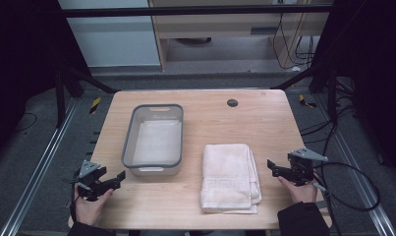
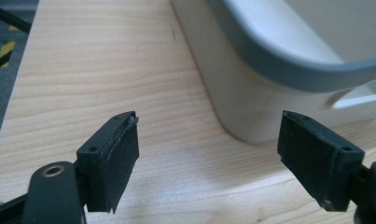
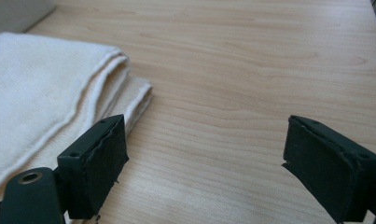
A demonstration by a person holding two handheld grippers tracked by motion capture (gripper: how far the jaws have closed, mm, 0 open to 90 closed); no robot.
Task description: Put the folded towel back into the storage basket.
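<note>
The folded towel (image 1: 230, 177) is lying lengthwise toward the person, just left of the right gripper (image 1: 279, 170), beside the tub (image 1: 154, 140). The left gripper (image 1: 114, 179) is farther; both are gaping, holding nothing.

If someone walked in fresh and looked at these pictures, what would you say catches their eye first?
Probably the folded white towel lying near the front of the wooden table, right of centre. Just left of it sits an empty grey-rimmed tub. Then the two open claws, the left claw beside the tub's near corner and the right claw just off the towel's right edge, each held in a hand.
</note>
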